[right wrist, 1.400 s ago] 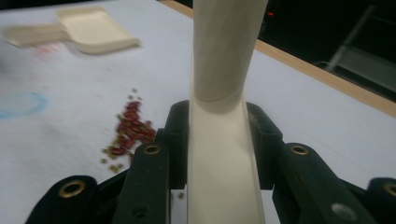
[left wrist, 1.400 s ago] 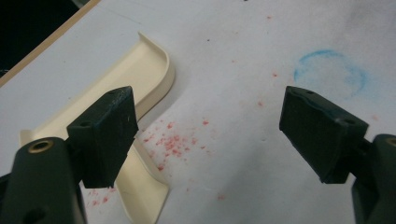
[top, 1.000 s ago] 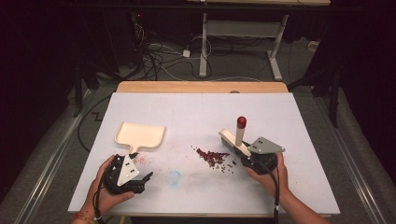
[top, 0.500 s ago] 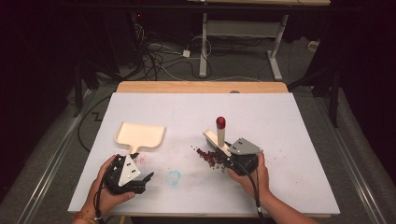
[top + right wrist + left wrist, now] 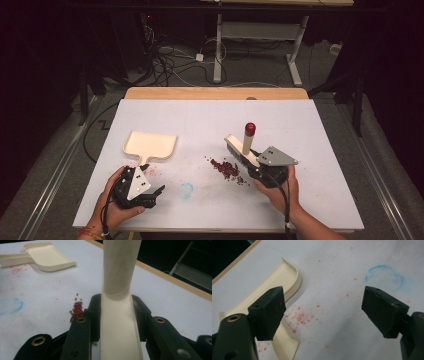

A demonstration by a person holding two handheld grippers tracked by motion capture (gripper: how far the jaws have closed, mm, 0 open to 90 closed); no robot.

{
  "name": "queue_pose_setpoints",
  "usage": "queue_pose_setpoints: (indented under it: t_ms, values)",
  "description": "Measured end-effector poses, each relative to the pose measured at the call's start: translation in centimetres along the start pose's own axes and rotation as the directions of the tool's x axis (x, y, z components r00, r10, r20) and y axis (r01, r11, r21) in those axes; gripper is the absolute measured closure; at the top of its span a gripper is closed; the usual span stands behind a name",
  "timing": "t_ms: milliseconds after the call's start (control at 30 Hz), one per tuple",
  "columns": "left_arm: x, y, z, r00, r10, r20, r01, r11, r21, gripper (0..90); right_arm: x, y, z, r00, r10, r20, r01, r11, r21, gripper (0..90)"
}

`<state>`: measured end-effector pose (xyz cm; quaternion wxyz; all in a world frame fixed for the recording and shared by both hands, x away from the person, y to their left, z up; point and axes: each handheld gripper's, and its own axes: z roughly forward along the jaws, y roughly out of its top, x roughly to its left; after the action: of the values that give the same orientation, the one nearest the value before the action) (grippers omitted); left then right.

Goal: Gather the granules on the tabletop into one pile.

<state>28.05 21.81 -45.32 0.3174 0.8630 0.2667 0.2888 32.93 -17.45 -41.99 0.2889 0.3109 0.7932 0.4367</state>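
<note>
cream plastic brush (image 5: 241, 148) clamped in the right gripper (image 5: 116, 315).
small red beads (image 5: 225, 168) are heaped at its nine o'clock; left gripper (image 5: 324, 312) jaws are held wide beside the smooth dustpan (image 5: 150, 145).

Cream dustpan (image 5: 150, 144), red-capped cream brush (image 5: 243, 147), dark-red bits (image 5: 225, 169).

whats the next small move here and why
Probably close the left hand-held gripper on the dustpan's handle. Its jaws stand open beside the cream dustpan, while the right hand-held gripper already clamps the brush next to the red crumbs, which need a pan to be swept into.
</note>
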Motion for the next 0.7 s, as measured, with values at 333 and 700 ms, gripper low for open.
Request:
queue_pose_setpoints:
  t_ms: [333,700]
  values:
    - [0.0,0.0,0.1,1.0000,0.002,0.006,-0.002,1.0000,0.006,18.5,-2.4,-2.5,-5.2,0.9961,0.005,-0.088,-0.001,0.999,0.050,67.3]
    - [-0.3,0.3,0.4,0.9999,0.009,0.011,-0.009,0.9997,0.020,18.7,-1.4,-5.1,-8.8,0.9759,-0.021,-0.217,0.047,0.993,0.113,67.4]
